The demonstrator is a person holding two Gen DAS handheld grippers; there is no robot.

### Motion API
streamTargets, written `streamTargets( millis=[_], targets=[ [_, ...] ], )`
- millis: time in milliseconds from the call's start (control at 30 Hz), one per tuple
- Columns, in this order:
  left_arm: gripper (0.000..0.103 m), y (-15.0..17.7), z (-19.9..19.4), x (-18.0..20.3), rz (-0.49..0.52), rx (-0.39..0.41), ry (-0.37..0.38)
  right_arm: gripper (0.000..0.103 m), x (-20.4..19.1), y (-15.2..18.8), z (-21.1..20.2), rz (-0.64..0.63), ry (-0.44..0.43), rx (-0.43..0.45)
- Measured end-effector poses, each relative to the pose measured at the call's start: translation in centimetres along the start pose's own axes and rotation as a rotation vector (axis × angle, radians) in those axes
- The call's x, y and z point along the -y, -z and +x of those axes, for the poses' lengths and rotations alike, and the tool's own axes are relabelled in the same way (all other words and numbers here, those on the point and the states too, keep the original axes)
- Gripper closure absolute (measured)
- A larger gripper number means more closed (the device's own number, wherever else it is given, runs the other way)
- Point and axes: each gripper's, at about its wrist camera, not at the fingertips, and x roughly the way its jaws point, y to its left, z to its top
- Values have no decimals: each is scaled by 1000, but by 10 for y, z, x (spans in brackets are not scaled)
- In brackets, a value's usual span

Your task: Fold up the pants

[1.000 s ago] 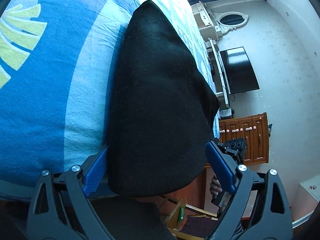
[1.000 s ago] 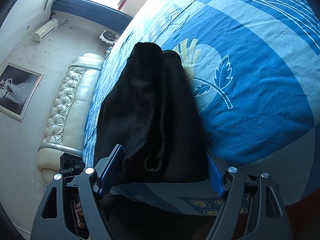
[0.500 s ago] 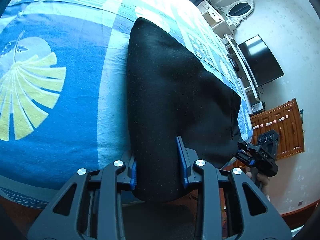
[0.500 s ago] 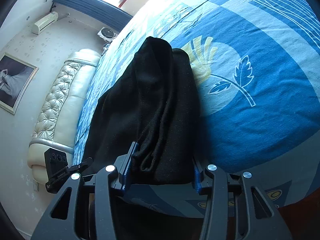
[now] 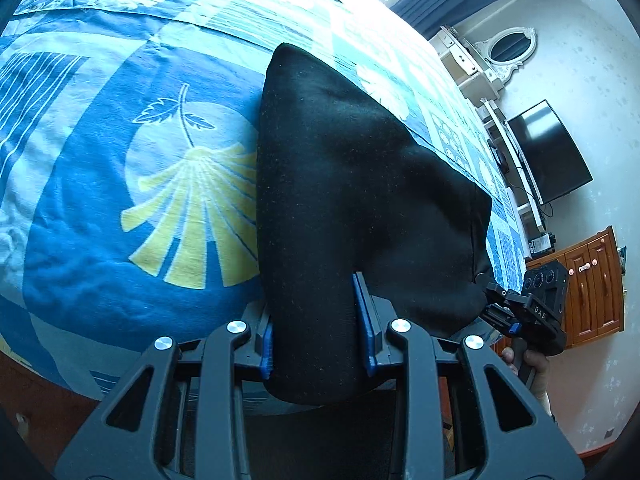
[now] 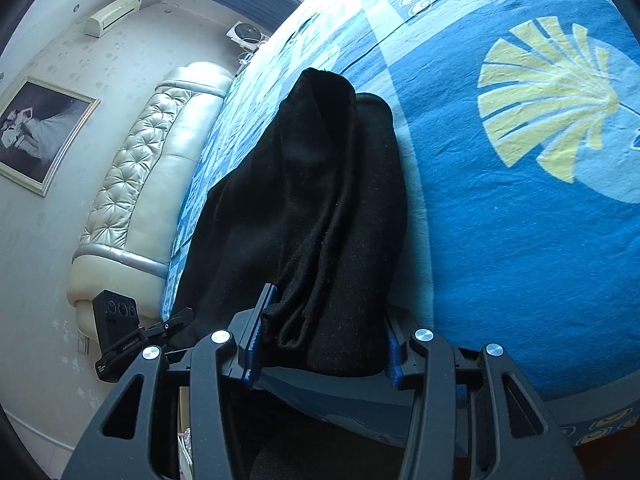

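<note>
The black pants [image 5: 344, 184] lie on the blue patterned bedspread [image 5: 100, 220], reaching toward the far side. My left gripper [image 5: 316, 332] is shut on one near corner of the pants, with cloth bunched between the blue pads. In the right wrist view the pants [image 6: 304, 208] show lengthwise folds and a bunched hem. My right gripper [image 6: 320, 344] is shut on that near end. Each gripper shows at the edge of the other's view, the right one [image 5: 532, 312] and the left one [image 6: 120, 332].
The bedspread [image 6: 520, 220] carries yellow fan and leaf prints. A padded cream headboard [image 6: 152, 184] and a framed picture [image 6: 36, 132] are on the left. A TV [image 5: 548, 152], white shelves and a wooden cabinet [image 5: 592, 280] stand beyond the bed's right side.
Both grippers closed from wide open onto the near edge of the pants. Both then lifted and tilted, so more of the bedspread shows in each view.
</note>
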Motion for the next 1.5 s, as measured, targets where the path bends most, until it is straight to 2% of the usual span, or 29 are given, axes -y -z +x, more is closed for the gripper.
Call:
streamTargets(
  millis=[167, 633, 700, 733, 800, 867, 1000, 1133, 1233, 1400, 1500],
  targets=[
    [72, 3, -4, -10, -16, 5, 13, 56, -3, 2, 4, -3, 1, -8],
    [68, 6, -1, -8, -8, 6, 24, 56, 3, 4, 1, 25, -32, 14],
    [61, 6, 0, -13, 0, 3, 38, 56, 5, 4, -1, 31, -44, 17],
    [57, 6, 0, -14, 6, 7, 44, 52, 10, 5, -3, 40, -55, 21],
    [27, 7, 0, -18, 19, 8, 58, 47, 12, 7, -5, 52, -75, 33],
    [22, 10, -6, -24, 11, 37, 75, 38, 12, 8, -8, 54, -102, 45],
    [20, 10, -22, -37, -1, 58, 131, 35, 16, 6, -17, 79, -124, 49],
    [16, -7, -27, -48, -6, 85, 131, 32, 22, -13, -21, 104, -137, 92],
    [16, -31, -17, -54, -30, 72, 172, 30, 18, -35, -13, 84, -114, 108],
    [16, -73, 24, -52, -43, 2, 211, 29, 14, -70, 15, 43, -83, 69],
    [16, -92, 50, -53, -55, -42, 214, 29, 11, -80, 32, 25, -90, 24]
  ],
)
